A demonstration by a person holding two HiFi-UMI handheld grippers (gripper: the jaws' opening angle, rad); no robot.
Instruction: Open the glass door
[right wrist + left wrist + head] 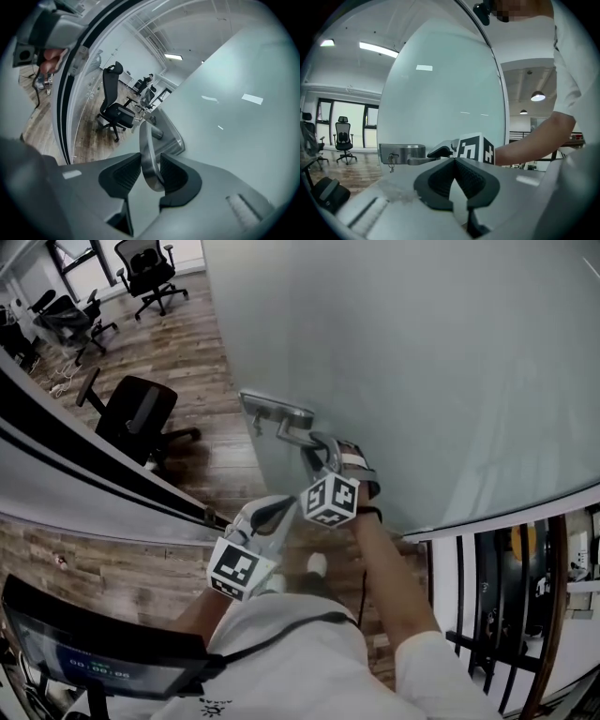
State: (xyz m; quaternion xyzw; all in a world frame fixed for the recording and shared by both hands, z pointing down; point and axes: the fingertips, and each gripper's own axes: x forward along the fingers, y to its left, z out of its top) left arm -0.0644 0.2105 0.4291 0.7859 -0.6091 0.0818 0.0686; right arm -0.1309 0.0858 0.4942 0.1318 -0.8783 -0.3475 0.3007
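The brushed metal lever handle (292,430) of the frosted glass door (422,381) is clamped between the pads of the right gripper (317,454), which is closed to a narrow gap on the lever's free end. The lever's long axis is seen running straight away from that gripper, along its jaws, to the steel lock plate (270,412) by the door's left edge. The left gripper (274,512), closed on nothing, is held lower and well short of the handle, so the turn is judged to fall to the right.
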